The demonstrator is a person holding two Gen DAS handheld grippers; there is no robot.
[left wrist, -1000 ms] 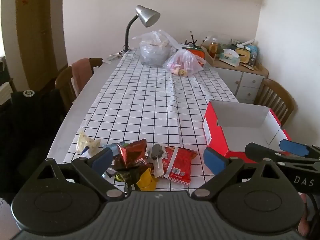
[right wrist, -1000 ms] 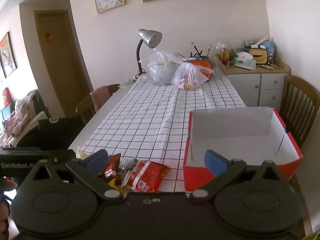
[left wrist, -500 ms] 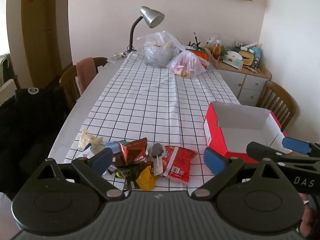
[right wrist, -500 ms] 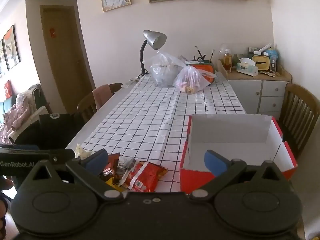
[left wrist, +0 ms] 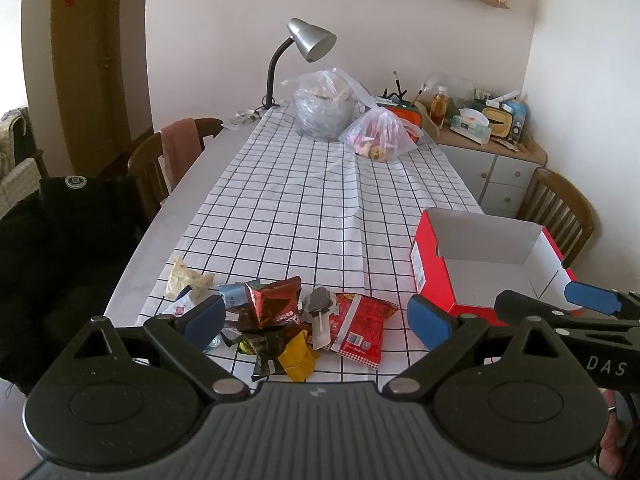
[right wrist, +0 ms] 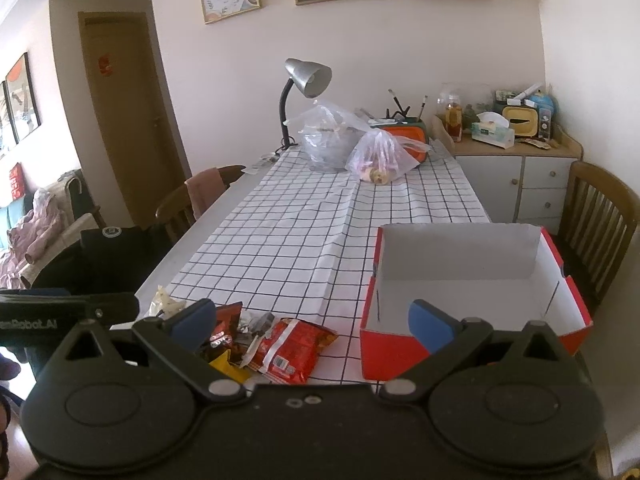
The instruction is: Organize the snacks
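Observation:
A heap of snack packets [left wrist: 280,320] lies at the near edge of the checked tablecloth: a red bag [left wrist: 360,328], a dark red foil bag [left wrist: 272,304], a yellow wrapper [left wrist: 298,356] and a pale packet [left wrist: 184,278]. To its right stands an empty red box [left wrist: 436,280] with a white inside. My left gripper [left wrist: 316,320] hangs open above the heap, holding nothing. My right gripper [right wrist: 316,322] is open too, between the snack heap [right wrist: 272,340] and the red box [right wrist: 392,352]; it also shows at the right edge of the left wrist view [left wrist: 568,308].
At the far end of the table [left wrist: 192,184] stand a grey desk lamp [left wrist: 308,44] and two plastic bags [left wrist: 352,124]. Wooden chairs [left wrist: 168,160] flank the table, one on the right [right wrist: 600,216] near the box. A cabinet [right wrist: 520,176] with clutter fills the far right corner.
Both grippers have drawn back and risen a little, so more of the room and wall shows. Snacks and box have not moved.

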